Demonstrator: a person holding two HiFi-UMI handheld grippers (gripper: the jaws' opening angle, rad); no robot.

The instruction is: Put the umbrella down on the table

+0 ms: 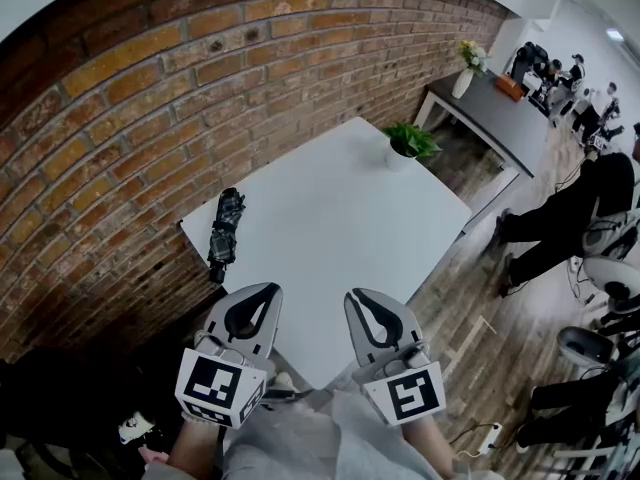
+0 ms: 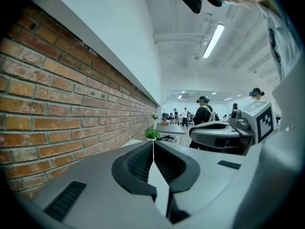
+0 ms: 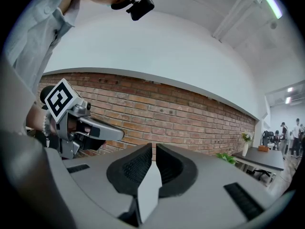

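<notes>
Closed jaws, umbrella (image 1: 226,230), plant (image 1: 412,140) in pot (image 1: 398,159)

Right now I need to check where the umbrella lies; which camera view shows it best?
The head view: the folded umbrella lies whole on the white table, at its edge by the brick wall. Neither gripper view shows it.

Ceiling tube (image 2: 213,40) glowing bright at upper right of the left gripper view, table (image 1: 330,198) glaring white mid-frame, fisheye bending the brick wall (image 1: 120,118), corners vignetting black, lower left sinking into shadow
</notes>
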